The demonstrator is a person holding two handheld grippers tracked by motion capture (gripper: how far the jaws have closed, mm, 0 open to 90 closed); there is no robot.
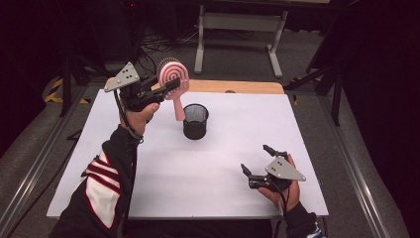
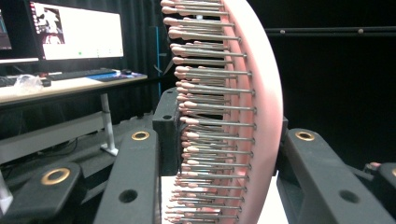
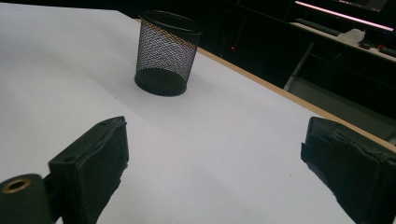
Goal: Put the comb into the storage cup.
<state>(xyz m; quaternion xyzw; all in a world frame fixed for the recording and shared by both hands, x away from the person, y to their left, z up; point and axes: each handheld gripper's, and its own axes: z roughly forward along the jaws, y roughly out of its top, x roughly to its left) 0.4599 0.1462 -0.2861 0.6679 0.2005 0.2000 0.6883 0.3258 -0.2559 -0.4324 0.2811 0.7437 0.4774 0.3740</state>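
High view: left gripper (image 1: 171, 87) clamped across head of pink hairbrush (image 1: 174, 79), held up at 11 o'clock of black mesh pen cup (image 1: 196, 120), handle hanging toward cup rim.
Likely step: drop brush handle-first into cup. Centre handle tip over opening, keep brush vertical, lower before releasing or cup tips. Left forearm raised off white table (image 1: 223, 163), wrist cocked. Right gripper (image 1: 257, 161) parked at 4 o'clock, jaws wide apart, holding nothing.

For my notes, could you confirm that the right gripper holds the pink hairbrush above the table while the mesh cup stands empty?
Not quite: the left gripper holds the pink hairbrush, as the high view shows. The right gripper is open and empty. The mesh cup does look empty.
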